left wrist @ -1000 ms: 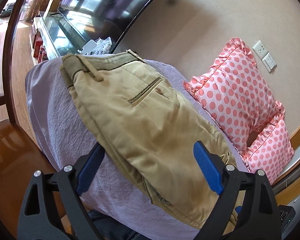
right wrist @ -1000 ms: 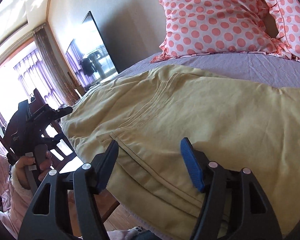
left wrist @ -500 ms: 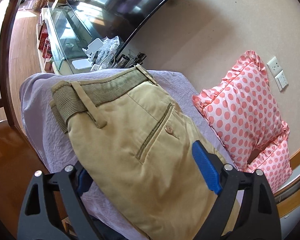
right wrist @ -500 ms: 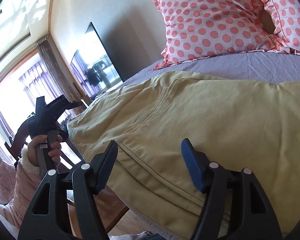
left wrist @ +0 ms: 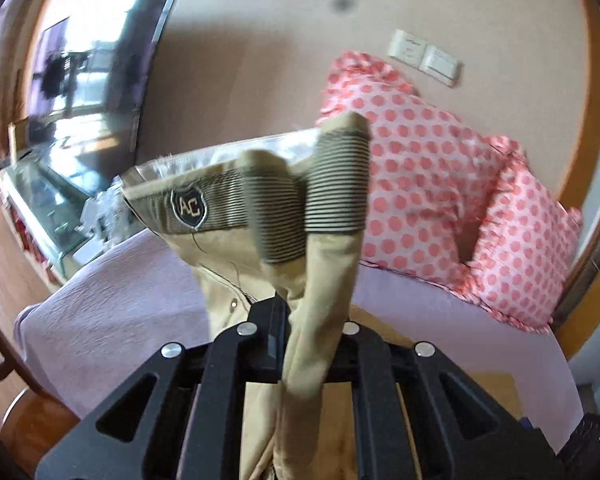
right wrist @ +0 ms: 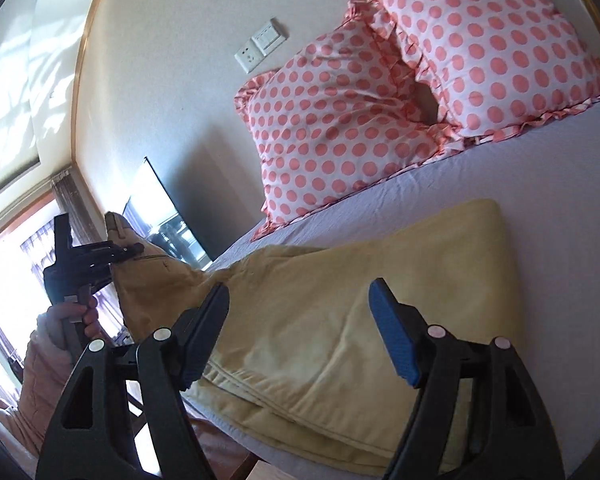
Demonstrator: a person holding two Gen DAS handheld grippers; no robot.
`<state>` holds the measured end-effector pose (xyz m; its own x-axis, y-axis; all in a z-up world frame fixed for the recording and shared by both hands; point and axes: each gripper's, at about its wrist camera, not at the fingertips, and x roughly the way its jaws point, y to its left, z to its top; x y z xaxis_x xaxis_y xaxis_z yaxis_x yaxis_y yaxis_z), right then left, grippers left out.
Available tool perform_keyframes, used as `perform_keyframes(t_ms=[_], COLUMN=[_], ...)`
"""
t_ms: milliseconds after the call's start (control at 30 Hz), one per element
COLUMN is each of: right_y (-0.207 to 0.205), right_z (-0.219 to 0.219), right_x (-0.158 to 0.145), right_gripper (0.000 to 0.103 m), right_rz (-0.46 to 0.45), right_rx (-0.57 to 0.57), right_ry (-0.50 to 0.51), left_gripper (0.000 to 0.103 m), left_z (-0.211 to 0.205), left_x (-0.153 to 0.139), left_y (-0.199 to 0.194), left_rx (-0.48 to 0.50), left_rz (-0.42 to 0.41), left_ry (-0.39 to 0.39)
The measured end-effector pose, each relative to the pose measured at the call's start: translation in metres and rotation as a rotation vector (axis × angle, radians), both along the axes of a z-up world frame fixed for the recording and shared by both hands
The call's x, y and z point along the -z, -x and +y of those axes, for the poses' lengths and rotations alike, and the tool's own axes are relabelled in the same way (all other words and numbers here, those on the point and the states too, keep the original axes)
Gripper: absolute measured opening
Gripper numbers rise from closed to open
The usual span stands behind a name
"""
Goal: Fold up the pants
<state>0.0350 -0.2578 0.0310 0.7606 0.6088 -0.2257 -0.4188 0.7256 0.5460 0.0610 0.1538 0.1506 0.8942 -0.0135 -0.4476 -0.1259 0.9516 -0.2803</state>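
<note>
The khaki pants (right wrist: pixel 340 312) lie folded lengthwise on the lilac bed sheet (right wrist: pixel 560 208). My left gripper (left wrist: pixel 312 332) is shut on the pants' waist end (left wrist: pixel 324 280) and holds it lifted above the bed, with the striped waistband and an "AC" badge (left wrist: pixel 188 208) hanging in front of the camera. In the right wrist view the left gripper (right wrist: pixel 100 256) shows at the left, raising that end. My right gripper (right wrist: pixel 300 328) is open and empty, hovering just above the leg part of the pants.
Two pink polka-dot pillows (right wrist: pixel 380 120) lean against the wall at the bed's head. A dark TV (left wrist: pixel 100 80) and a glass cabinet (left wrist: pixel 40 208) stand beyond the bed's far end. Wall sockets (right wrist: pixel 260 46) sit above the pillows. Wooden floor (left wrist: pixel 4 248) lies at the left.
My left gripper has closed on the waist end of the pants and lifted it off the bed. The right gripper has risen and tilted, still open over the legs.
</note>
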Motion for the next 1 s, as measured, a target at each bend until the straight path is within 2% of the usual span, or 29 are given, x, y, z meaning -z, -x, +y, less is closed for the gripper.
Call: perform_keyframes(t_ms=[100,167,233,333,367,433,467,533,567,633,667,700,733,767,833,867,900,933,1000], right_y=[0.004,0.009,0.015,0.019,0.02,0.019,0.016,0.007,-0.001,-0.02,-0.029,-0.036,-0.043,-0.049,-0.057,-0.061,-0.065,-0.069,-0.076], right_z=[-0.036,-0.057,-0.076,-0.099,-0.106,-0.118,-0.123,-0.127,-0.126,-0.119,-0.115,-0.109,-0.104,-0.099,-0.092,-0.087,-0.083,-0.08,-0.074], right_x=[0.002,0.005,0.007,0.011,0.013,0.015,0.016,0.016,0.016,0.016,0.015,0.015,0.015,0.015,0.016,0.018,0.02,0.022,0.024], right_gripper=[0.074,0.074,0.075,0.077,0.079,0.083,0.086,0.087,0.087,0.087,0.087,0.087,0.086,0.081,0.074,0.071,0.07,0.069,0.064], right_rz=[0.019,0.023,0.027,0.058,0.069,0.09,0.099,0.126,0.146,0.206,0.244,0.278,0.304,0.325,0.352,0.364,0.378,0.396,0.42], right_rx=[0.112,0.178,0.238,0.278,0.283,0.28,0.272,0.227,0.188,0.109,0.081,0.066,0.057,0.044,0.02,0.008,0.002,0.005,0.019], right_ry=[-0.036,-0.054,-0.059,-0.087,-0.102,-0.139,-0.162,-0.213,-0.24,-0.273,-0.264,-0.241,-0.208,-0.178,-0.135,-0.114,-0.089,-0.061,-0.009], left_gripper=[0.009,0.01,0.011,0.01,0.01,0.01,0.01,0.011,0.018,0.023,0.028,0.038,0.049,0.067,0.071,0.074,0.076,0.076,0.077], left_z=[-0.093,-0.153,-0.207,-0.264,-0.274,-0.283,-0.283,-0.28,-0.284,-0.295,-0.296,-0.294,-0.29,-0.282,-0.257,-0.245,-0.231,-0.213,-0.169], left_x=[-0.011,-0.001,0.026,0.086,0.1,0.106,0.103,0.1,0.102,0.108,0.106,0.105,0.1,0.095,0.079,0.072,0.065,0.06,0.056], left_y=[0.002,0.007,0.007,0.001,0.005,0.019,0.023,0.023,0.024,0.027,0.03,0.035,0.04,0.048,0.064,0.068,0.07,0.063,0.036], left_rx=[0.267,0.436,0.583,0.731,0.753,0.721,0.705,0.694,0.704,0.704,0.703,0.704,0.725,0.778,0.889,0.912,0.901,0.849,0.672], left_rz=[-0.061,-0.064,-0.006,0.185,0.209,0.146,0.118,0.116,0.131,0.166,0.164,0.16,0.158,0.147,0.101,0.083,0.071,0.075,0.113], left_ry=[-0.068,-0.111,-0.138,-0.156,-0.171,-0.25,-0.261,-0.228,-0.252,-0.331,-0.355,-0.365,-0.35,-0.298,-0.158,-0.112,-0.082,-0.057,-0.033])
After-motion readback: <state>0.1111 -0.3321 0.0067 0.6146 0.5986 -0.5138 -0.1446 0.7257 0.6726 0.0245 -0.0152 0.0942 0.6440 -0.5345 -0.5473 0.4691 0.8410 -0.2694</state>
